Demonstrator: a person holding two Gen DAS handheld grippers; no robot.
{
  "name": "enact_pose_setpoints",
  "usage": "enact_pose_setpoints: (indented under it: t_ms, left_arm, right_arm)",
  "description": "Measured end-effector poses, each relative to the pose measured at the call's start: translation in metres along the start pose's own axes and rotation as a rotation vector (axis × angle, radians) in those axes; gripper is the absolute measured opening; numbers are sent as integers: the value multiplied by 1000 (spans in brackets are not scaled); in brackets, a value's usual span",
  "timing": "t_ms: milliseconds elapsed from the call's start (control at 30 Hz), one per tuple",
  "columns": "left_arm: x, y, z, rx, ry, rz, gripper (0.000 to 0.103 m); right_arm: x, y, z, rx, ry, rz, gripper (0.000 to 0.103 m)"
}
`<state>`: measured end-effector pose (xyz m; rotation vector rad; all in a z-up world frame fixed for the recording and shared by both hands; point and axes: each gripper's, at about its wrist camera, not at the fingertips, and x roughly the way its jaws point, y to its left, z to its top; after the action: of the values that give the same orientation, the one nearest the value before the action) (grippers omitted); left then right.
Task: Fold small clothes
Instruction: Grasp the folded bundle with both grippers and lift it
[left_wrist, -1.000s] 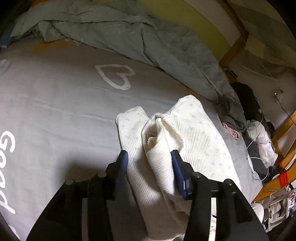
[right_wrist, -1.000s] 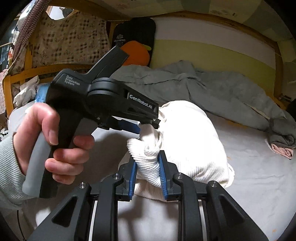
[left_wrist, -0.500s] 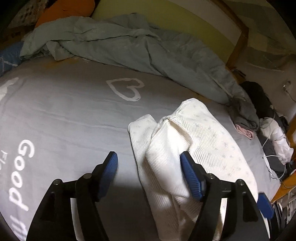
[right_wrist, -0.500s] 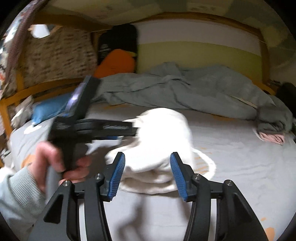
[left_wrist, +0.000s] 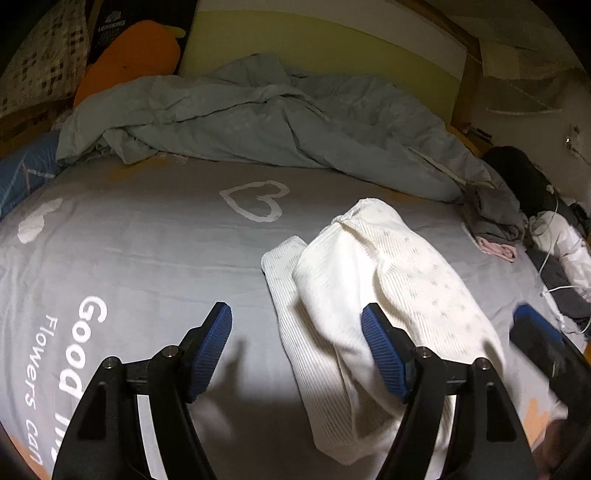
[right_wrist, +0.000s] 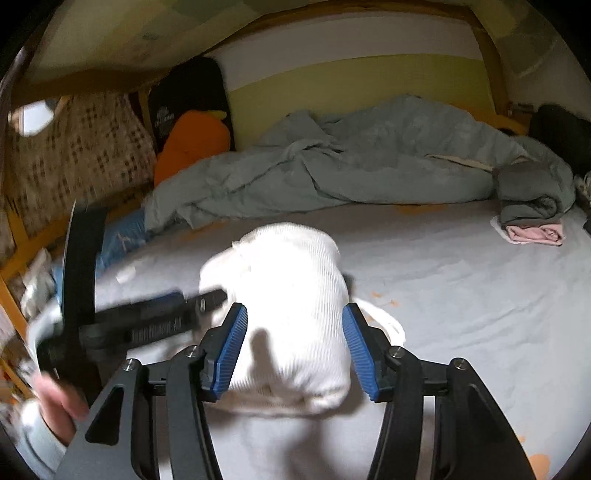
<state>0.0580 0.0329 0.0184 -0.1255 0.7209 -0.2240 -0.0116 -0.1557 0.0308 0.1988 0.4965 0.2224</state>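
Note:
A small white ribbed garment (left_wrist: 376, 291) lies folded over on the grey bed sheet (left_wrist: 147, 240). My left gripper (left_wrist: 297, 350) is open and empty, its blue pads just in front of the garment's near edge. In the right wrist view the same garment (right_wrist: 291, 291) lies between and beyond my right gripper (right_wrist: 293, 350), which is open and empty. The left gripper (right_wrist: 147, 325) shows there, blurred, at the garment's left side. The right gripper's blue pad (left_wrist: 532, 325) shows at the right edge of the left wrist view.
A rumpled grey-green duvet (left_wrist: 258, 122) lies across the back of the bed. A folded grey and pink clothes pile (right_wrist: 532, 210) sits at the right. An orange plush (right_wrist: 192, 144) and a checked pillow (right_wrist: 74, 162) lie at the far left. Cables and clothes (left_wrist: 554, 240) lie off the bed's right edge.
Both grippers have opened and let go of the white garment, which now lies on the sheet. Both have drawn back from it, and the left gripper is still moving.

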Motion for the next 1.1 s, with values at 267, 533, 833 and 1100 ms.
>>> enact_pose_setpoints:
  t_ms: [267, 533, 833, 1100]
  left_arm:
    - [-33, 10, -5, -134, -47, -328, 74]
    - [21, 18, -23, -266, 118, -336, 78]
    - [46, 30, -36, -441, 190, -570, 84]
    - [32, 16, -20, -309, 115, -519, 45]
  right_arm:
    - [41, -16, -4, 30, 138, 13, 60]
    - [40, -18, -10, 20, 108, 47, 71]
    - [59, -91, 4, 422, 152, 183, 73]
    - [111, -89, 2, 468, 290, 286, 49]
